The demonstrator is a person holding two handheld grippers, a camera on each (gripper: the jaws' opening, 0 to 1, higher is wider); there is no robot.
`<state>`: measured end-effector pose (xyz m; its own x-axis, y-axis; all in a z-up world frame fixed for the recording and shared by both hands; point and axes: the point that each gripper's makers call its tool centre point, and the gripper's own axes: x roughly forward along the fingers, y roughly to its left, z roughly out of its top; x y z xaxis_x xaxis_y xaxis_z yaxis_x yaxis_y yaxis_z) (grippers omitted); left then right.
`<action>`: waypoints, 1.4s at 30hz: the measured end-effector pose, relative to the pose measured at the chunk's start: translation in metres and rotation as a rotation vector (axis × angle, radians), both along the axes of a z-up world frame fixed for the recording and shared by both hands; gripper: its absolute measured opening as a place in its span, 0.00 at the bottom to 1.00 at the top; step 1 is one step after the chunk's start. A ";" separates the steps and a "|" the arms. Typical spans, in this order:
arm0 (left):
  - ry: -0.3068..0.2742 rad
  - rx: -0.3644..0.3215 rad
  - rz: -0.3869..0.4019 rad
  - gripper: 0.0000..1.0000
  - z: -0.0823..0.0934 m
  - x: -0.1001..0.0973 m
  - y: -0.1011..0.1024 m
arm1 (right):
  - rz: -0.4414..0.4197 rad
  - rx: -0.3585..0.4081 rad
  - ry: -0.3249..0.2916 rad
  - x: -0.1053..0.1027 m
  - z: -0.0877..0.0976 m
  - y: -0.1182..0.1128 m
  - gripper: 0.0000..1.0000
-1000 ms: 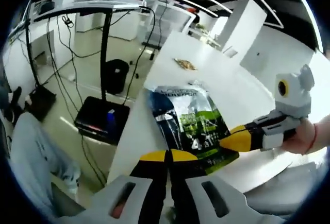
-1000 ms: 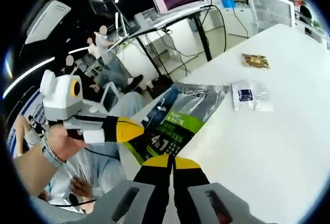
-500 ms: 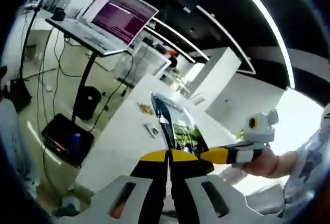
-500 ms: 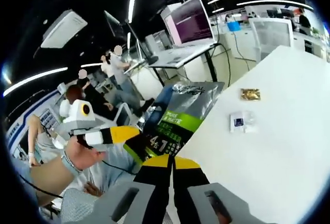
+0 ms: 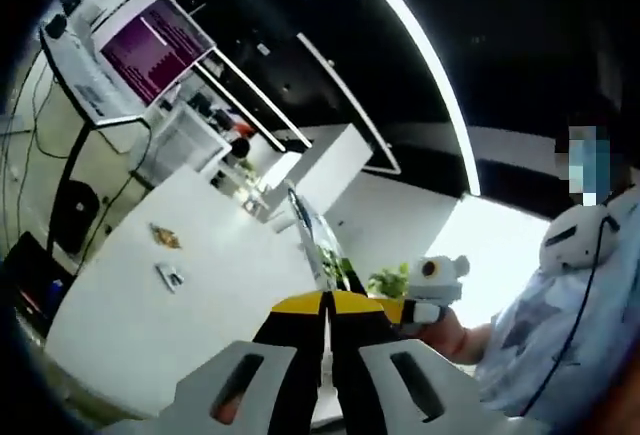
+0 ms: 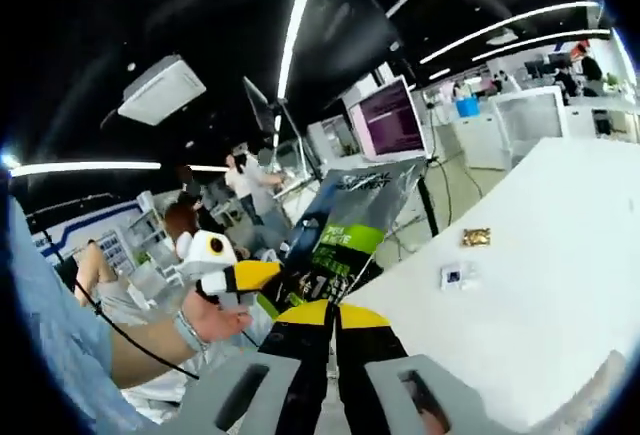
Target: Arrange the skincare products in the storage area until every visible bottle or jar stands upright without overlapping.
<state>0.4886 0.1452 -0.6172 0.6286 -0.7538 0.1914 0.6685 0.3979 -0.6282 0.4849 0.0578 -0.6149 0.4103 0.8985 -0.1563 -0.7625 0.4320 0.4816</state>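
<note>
A big pouch (image 6: 340, 240) is up above the bench (image 6: 540, 255), between the left gripper (image 6: 262, 277) and the right gripper (image 6: 333, 317). Two small packets (image 6: 476, 238) (image 6: 453, 276) lie on the bench, near each other, past the pouch.

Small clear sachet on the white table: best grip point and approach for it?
The small clear sachet lies flat on the white table, apart from the gold packet. Probably come down from above and pinch one thin edge or corner; a flat packet offers no side walls. Both the right gripper and left gripper are shut on the green-and-grey pouch.
</note>
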 end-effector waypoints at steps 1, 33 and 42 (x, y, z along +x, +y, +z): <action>0.000 -0.005 -0.037 0.00 0.001 -0.004 -0.006 | 0.003 0.016 0.009 -0.001 0.002 -0.001 0.00; 0.030 0.327 -0.246 0.00 -0.019 -0.018 -0.097 | -0.091 -0.101 -0.083 -0.019 -0.024 -0.045 0.01; 0.042 0.387 -0.307 0.00 -0.021 -0.024 -0.102 | -0.125 -0.054 0.012 -0.012 -0.025 -0.052 0.00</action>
